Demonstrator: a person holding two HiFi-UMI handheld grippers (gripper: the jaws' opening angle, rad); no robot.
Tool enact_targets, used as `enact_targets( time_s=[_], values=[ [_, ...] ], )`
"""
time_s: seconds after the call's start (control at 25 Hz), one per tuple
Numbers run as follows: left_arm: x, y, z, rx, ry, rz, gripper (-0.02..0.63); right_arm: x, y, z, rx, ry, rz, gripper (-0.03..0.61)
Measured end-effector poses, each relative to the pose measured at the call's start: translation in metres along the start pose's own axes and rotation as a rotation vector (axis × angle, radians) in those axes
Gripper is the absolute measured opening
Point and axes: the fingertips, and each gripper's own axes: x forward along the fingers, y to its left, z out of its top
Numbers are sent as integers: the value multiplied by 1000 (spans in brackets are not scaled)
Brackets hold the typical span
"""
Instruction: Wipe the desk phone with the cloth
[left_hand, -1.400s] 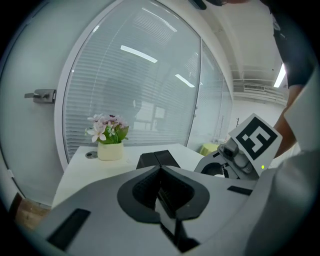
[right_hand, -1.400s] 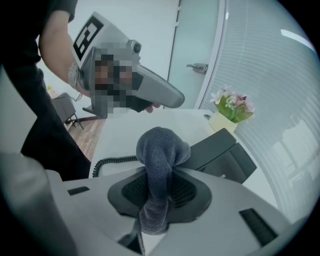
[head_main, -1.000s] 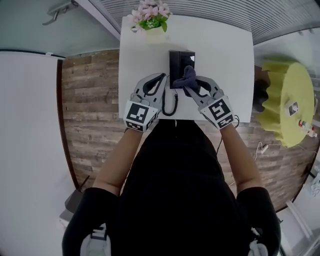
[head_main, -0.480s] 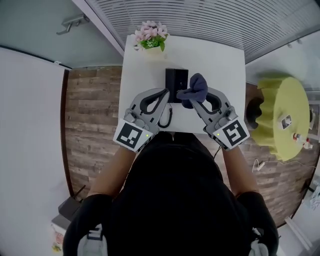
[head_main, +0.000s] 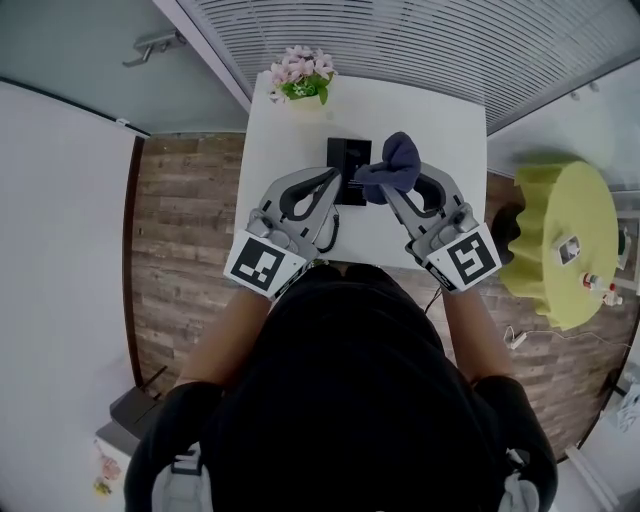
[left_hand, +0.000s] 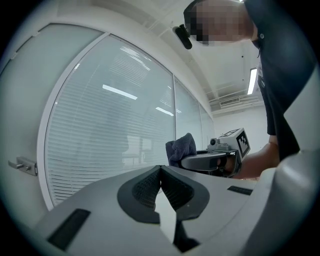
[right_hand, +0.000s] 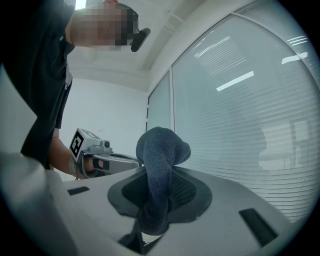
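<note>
White desk (head_main: 446, 140), wood floor (head_main: 185, 250) — right tongs (head_main: 384, 186) grip cloth (head_main: 396, 160)

Bare table (head_main: 450, 120) flanks the phone (head_main: 345, 155); a flower pot (head_main: 300, 84) crowds the far-left corner.

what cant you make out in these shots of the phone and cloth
1. Black desk phone: head view, right side hidden under the dark blue cloth, near edge under the left tongs; keys too small to read.
2. Both gripper views tilt up at the window blinds; neither shows the phone or the white table.
3. Small items on the round yellow table: head view, too small to identify.
</note>
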Motion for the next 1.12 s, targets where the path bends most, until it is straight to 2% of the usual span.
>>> enact_targets(
  time_s=[0.2, 1.12],
  values=[
    [7, -3, 9, -8, -23, 2, 11, -2, 1, 4, -24, -2, 7, 100],
    [11, -18, -3, 18, 34, -14, 11, -13, 1, -3, -7, -9, 7, 100]
  ],
)
